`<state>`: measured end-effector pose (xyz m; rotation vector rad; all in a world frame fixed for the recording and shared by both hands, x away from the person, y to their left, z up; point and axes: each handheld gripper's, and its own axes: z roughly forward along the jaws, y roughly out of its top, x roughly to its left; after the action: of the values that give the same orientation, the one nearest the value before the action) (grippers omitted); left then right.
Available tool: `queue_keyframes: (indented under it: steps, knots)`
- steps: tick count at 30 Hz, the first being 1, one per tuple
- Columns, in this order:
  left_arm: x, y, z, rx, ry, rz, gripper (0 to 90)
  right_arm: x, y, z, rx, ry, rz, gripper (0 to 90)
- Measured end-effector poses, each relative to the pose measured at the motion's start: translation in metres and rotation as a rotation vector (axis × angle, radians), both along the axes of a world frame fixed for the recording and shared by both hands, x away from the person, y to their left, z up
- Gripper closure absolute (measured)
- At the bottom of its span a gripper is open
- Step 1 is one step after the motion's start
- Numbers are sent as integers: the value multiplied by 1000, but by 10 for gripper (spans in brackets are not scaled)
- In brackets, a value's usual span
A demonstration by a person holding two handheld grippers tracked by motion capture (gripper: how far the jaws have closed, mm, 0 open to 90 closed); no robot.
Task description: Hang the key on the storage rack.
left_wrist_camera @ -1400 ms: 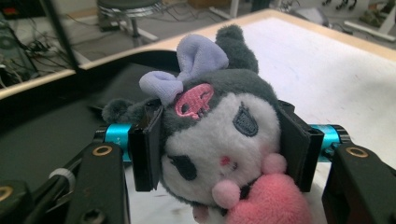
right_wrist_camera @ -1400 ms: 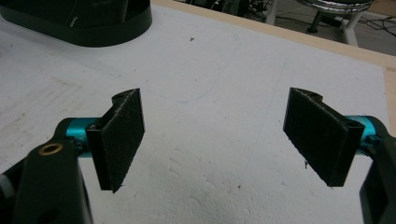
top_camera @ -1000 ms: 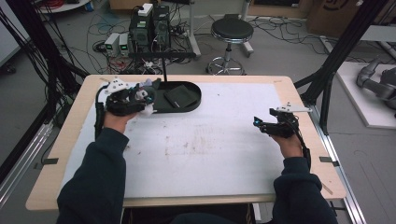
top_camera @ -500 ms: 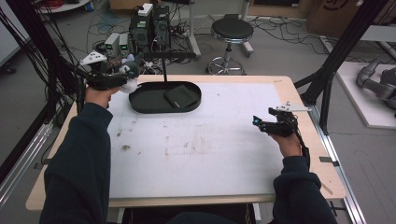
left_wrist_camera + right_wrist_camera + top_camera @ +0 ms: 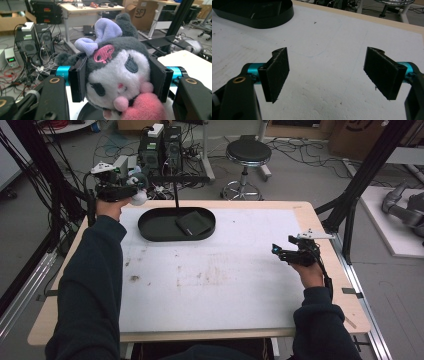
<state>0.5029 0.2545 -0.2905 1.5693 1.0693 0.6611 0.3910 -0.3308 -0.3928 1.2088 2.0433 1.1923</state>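
High view: left gripper (image 5: 131,190) raised past the table's far left corner, off the edge, clamped on a plush toy (image 5: 138,196), white and dark bits visible between the pads. Black oval tray (image 5: 150,227) on the white table (image 5: 225,280) just right of and nearer than the toy; dark flat pad (image 5: 194,223) lying inside the tray's right half. Thin black post (image 5: 176,195) standing behind the tray's far rim. Right gripper (image 5: 280,253) low over the table near the right edge, well apart from the tray, pointing left.

Left gripper view: jaws pinching the plush toy (image 5: 117,72) by both sides of its head, squeezed in snug. White face, dark hood, lilac bow, pink skull mark, pink heart at the bottom. Tray rim (image 5: 86,112) just visible below the toy. Floor clutter, cables and benches behind.

Right gripper view: right gripper (image 5: 327,72) spread wide, nothing between the pads, bare white table (image 5: 324,50) under them. Tray (image 5: 262,17) at top left, far off.
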Motion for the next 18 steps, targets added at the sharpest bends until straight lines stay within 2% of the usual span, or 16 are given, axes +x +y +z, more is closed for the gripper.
queue_keyframes:
  steps: [3, 5, 11, 14, 16, 17, 18]
  knots:
    - [1, 1, -2, 3, -3, 18, 411, -1, 1, 0, -1, 1, 6, 209]
    - [1, 3, -4, 4, -9, 51, 410, -1, 1, 0, -1, 0, 7, 209]
    - [-3, 6, -21, 0, 22, 119, 397, -2, 3, 1, -7, -2, 13, 209]
    - [-6, 11, -35, 26, 62, 166, 394, -2, 4, 1, -8, -1, 15, 209]
    - [-7, 11, -41, 29, 76, 171, 391, -2, 5, 1, -12, -2, 17, 210]
    - [-7, 9, -43, 44, 83, 174, 389, -3, 5, 1, -12, 1, 17, 210]
    - [-6, 4, -46, 79, 88, 179, 373, -2, 6, 0, -14, 1, 21, 210]
